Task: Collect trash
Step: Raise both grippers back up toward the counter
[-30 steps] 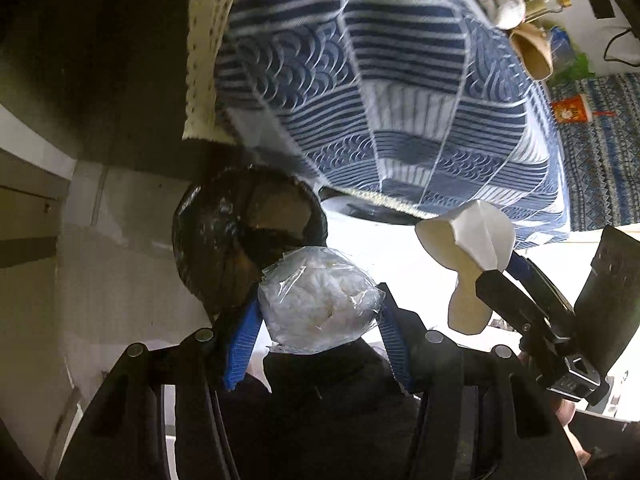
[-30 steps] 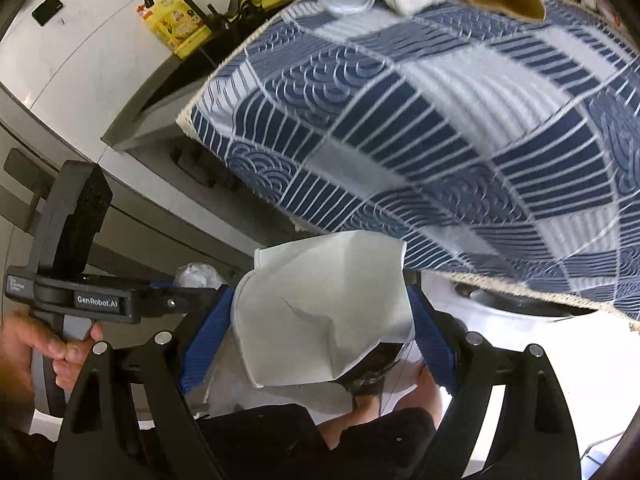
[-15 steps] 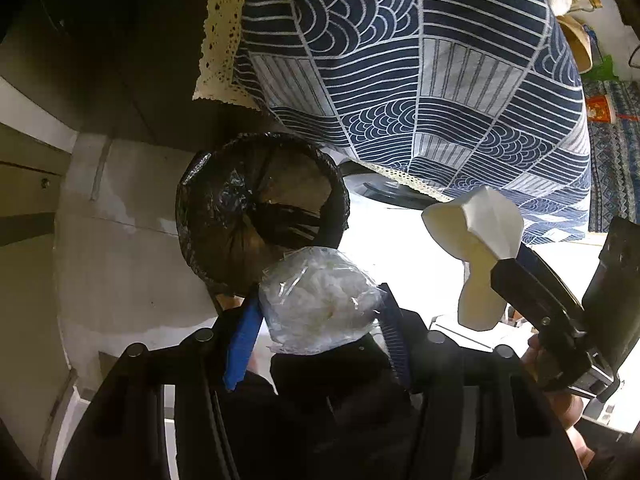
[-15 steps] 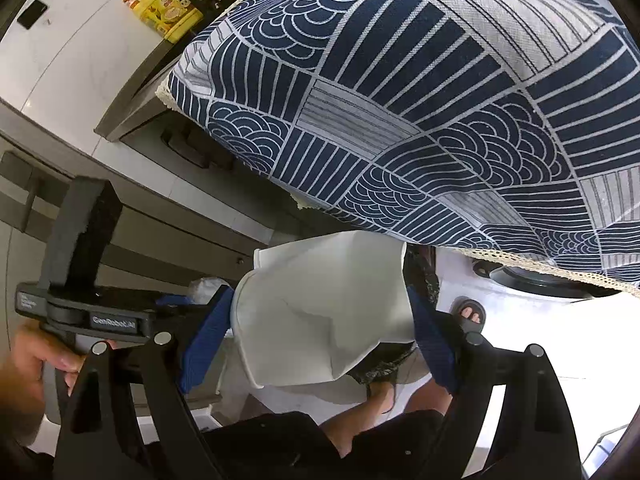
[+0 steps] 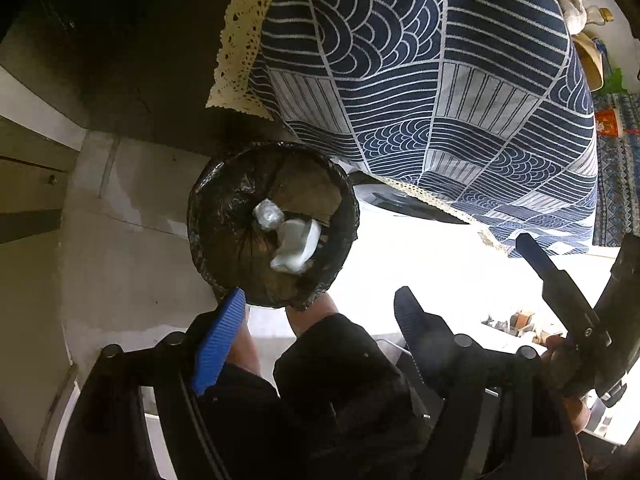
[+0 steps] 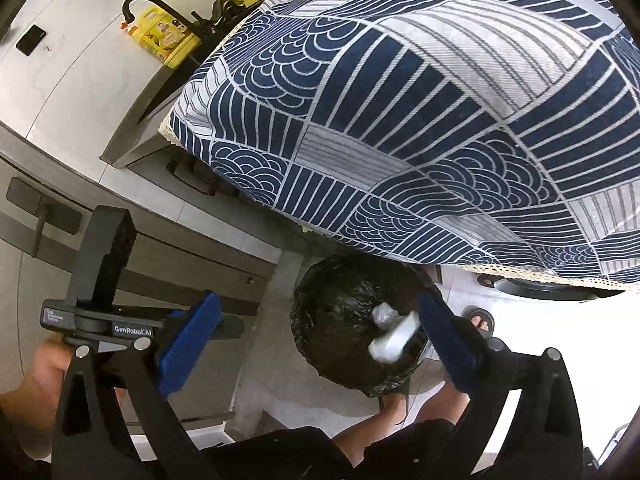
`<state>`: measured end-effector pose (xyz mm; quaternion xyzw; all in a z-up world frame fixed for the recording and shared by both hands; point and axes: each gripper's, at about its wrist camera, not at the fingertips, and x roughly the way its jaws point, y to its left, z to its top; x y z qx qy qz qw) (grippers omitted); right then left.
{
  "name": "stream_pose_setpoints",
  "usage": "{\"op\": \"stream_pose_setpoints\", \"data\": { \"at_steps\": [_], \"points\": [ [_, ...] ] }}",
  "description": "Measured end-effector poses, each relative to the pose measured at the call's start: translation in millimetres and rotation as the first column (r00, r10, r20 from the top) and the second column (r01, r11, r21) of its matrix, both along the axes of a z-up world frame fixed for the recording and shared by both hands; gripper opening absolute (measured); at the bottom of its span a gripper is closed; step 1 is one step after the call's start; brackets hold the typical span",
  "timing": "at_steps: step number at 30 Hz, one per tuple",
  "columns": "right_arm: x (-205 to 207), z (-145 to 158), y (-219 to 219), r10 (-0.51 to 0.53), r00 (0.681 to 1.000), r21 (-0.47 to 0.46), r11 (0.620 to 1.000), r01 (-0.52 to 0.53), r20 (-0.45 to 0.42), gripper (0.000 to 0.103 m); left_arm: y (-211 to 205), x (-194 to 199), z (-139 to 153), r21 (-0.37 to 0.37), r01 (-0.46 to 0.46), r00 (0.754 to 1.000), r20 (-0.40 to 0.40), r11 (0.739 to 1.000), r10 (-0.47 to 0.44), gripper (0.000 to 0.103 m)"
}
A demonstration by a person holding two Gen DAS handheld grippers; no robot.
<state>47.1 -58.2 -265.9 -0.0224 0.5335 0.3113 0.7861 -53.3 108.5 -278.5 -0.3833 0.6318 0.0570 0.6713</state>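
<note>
A round bin lined with a black bag (image 5: pixel 208 216) stands on the floor by the table corner; it also shows in the right wrist view (image 6: pixel 320 320). Inside it lie a clear plastic bag of white stuff (image 5: pixel 267 214) and a white paper piece (image 5: pixel 296 246). The right wrist view shows the plastic bag (image 6: pixel 383 313) and the blurred paper piece (image 6: pixel 394 339) too. My left gripper (image 5: pixel 320 328) is open and empty above the bin's near rim. My right gripper (image 6: pixel 320 340) is open and empty above the bin.
A table under a blue and white patterned cloth (image 5: pixel 420 80) overhangs the bin. Grey cabinets and a counter with a sink tap (image 6: pixel 152 4) and a yellow bottle (image 6: pixel 164 38) are at the left. The person's legs and sandalled foot (image 6: pixel 478 320) are beside the bin.
Both grippers opened. The plastic bag dropped from the left one and the white paper from the right one, and both now lie in the bin.
</note>
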Motion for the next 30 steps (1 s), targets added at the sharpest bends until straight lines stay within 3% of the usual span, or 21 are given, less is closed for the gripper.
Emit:
{"op": "stream_pose_setpoints", "data": {
  "at_steps": [13, 19, 30],
  "points": [
    [-7, 35, -13, -0.044, 0.996, 0.011, 0.999, 0.043, 0.073, 0.098, 3, 7, 31, 0.02, 0.002, 0.998, 0.062, 1.0, -0.003, 0.075],
    [-10, 67, -19, -0.078, 0.986, 0.034, 0.997, 0.074, 0.149, 0.098, 7, 15, 64, 0.051, 0.011, 0.991, 0.131, 0.999, -0.018, 0.075],
    [-9, 121, -41, -0.157, 0.948, 0.08, 0.987, 0.14, 0.278, 0.098, 2, 37, 132, 0.102, 0.061, 0.955, 0.283, 0.993, -0.087, 0.075]
  ]
}}
